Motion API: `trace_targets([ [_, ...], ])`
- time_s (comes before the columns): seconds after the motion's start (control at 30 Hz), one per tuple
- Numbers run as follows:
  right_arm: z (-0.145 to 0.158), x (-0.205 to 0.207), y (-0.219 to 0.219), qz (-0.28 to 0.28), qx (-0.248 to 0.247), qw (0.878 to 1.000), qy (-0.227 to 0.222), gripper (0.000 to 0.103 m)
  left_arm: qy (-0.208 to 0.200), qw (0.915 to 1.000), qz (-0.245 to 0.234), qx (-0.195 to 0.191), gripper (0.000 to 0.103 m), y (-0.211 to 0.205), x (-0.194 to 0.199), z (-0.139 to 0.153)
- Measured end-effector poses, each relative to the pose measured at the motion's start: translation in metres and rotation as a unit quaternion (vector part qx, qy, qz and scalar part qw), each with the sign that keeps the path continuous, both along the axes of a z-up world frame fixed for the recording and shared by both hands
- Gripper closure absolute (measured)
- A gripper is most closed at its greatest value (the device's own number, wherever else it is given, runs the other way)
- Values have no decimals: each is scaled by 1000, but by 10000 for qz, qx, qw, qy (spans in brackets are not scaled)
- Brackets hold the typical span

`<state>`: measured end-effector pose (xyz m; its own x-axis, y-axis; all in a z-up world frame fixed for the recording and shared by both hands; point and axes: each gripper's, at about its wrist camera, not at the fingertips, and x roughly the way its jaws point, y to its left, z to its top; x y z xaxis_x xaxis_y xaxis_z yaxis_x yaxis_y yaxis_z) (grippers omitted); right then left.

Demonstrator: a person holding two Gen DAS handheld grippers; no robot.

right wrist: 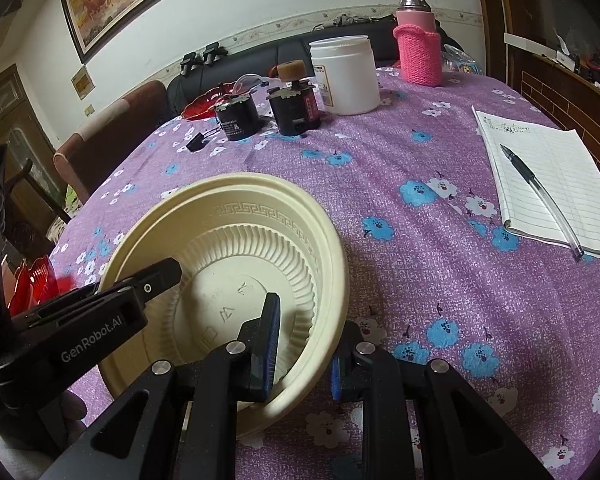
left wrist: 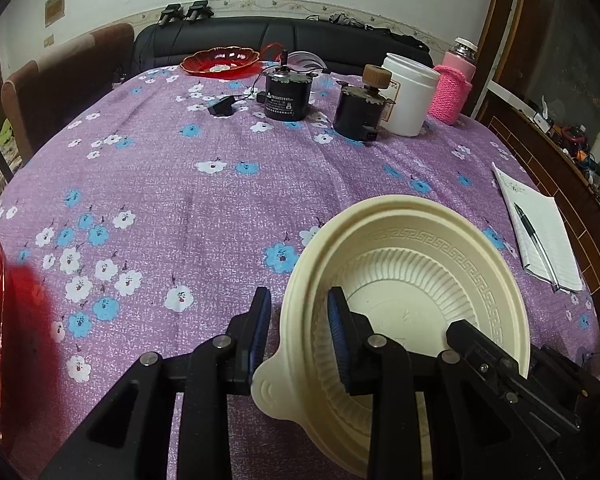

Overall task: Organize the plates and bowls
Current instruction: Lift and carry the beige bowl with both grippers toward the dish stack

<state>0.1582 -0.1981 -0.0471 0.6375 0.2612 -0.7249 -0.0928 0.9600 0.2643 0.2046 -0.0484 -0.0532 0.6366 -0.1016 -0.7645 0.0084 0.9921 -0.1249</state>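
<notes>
Two grippers pinch one cream bowl (left wrist: 412, 280) by opposite rims, left gripper (left wrist: 298, 328) on its left wall, right gripper (right wrist: 304, 344) on its right wall. It sits near, on the purple floral tablecloth (left wrist: 180, 168), tilted, ribbed inside with a key-pattern band. Judged mid-carry; next it likely needs lifting level toward the red dish (left wrist: 220, 60) far left

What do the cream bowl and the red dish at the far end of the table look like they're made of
Cream bowl: likely moulded plastic or pulp fibre, matte, with embossed key pattern and ribbed walls, thin rim. Red dish: translucent glossy plastic or glass, scalloped edge, light glinting through; which one is unclear from here.
</notes>
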Motion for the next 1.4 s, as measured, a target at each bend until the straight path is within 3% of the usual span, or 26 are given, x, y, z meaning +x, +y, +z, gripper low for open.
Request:
trace_targets([
  [0.53,11,-9,5,199,104,9995,-232,81,-216,9990,241,308,74,-2,-23,5],
  [0.97,21,-33,39,689,109,9961,-537,81,-379,9960,327,741,73,14,-79,33],
  [1.13,33,-60,55,728,-60,9946,-741,81,-384,9965,349,661,73,28,-101,42],
  [1.4,36,-104,68,773,-119,9945,-703,81,-447,9976,260,455,73,38,-134,50],
])
